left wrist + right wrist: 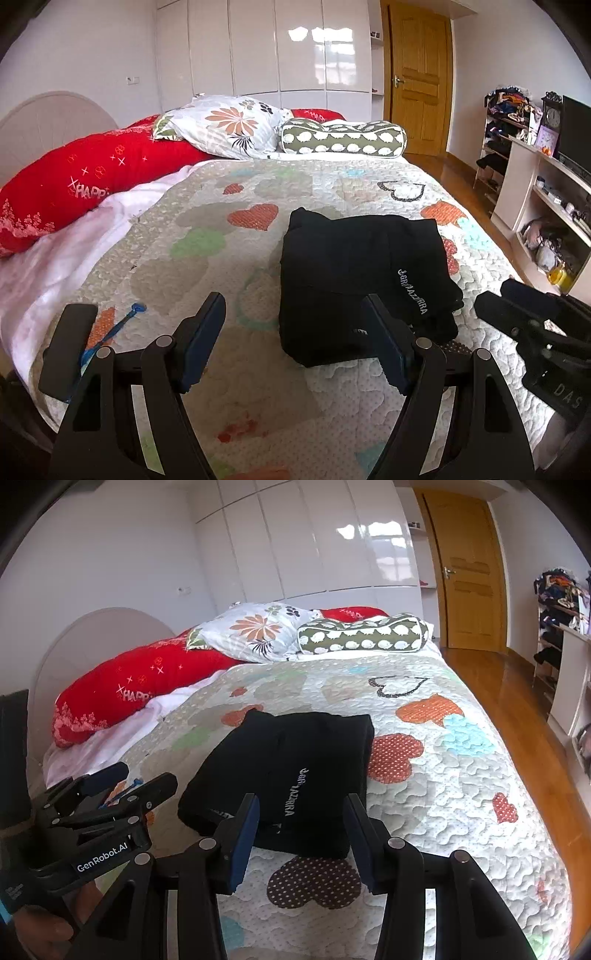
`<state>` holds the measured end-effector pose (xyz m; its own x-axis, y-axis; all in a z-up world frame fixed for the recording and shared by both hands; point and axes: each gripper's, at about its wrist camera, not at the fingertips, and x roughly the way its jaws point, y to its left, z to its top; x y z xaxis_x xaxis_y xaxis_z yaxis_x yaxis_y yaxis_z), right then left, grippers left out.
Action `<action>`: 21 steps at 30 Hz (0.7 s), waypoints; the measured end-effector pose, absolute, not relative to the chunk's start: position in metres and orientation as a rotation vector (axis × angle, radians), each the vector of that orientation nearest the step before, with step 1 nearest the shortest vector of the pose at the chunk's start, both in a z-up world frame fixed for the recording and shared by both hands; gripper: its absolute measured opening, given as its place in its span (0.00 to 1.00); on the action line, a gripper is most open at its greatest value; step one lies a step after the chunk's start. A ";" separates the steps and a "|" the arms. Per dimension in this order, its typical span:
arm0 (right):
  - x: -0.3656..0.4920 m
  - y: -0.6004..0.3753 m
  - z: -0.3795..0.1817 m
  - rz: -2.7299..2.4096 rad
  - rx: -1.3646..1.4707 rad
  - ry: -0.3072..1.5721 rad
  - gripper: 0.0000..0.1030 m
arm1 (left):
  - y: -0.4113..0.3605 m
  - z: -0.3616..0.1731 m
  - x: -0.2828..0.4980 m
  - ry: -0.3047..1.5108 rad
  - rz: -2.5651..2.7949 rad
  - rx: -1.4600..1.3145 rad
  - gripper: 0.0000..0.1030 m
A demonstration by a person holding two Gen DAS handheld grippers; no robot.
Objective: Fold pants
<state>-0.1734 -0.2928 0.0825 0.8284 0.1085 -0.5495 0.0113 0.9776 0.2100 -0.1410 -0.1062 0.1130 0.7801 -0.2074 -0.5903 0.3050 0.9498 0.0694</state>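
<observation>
Black pants [351, 266] lie folded into a compact rectangle on the heart-patterned quilt [207, 206], with white lettering on top. My left gripper [292, 297] is open and hovers just in front of the fold's near left corner, with nothing between its blue-padded fingers. In the right wrist view the same pants [295, 746] lie straight ahead. My right gripper [301, 799] is open above their near edge, its pads clear of the cloth. Each gripper shows in the other's view: the right gripper [498, 293] at the right, the left gripper [144, 775] at the left, held by a hand [40, 930].
A long red bolster [74, 177], a floral pillow [229, 125] and a green patterned cushion [343, 140] line the bed's far end. A small blue item [122, 321] lies on the quilt at left. Shelving [539, 199] and wooden floor [517, 701] run along the right side.
</observation>
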 end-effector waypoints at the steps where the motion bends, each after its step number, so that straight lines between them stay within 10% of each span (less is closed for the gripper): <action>1: -0.174 -0.292 0.082 0.052 0.207 0.594 0.44 | -0.106 0.114 -0.142 0.615 -0.277 0.164 0.74; 21: -0.178 -0.302 0.076 0.039 0.210 0.606 0.46 | -0.106 0.113 -0.146 0.628 -0.292 0.162 0.74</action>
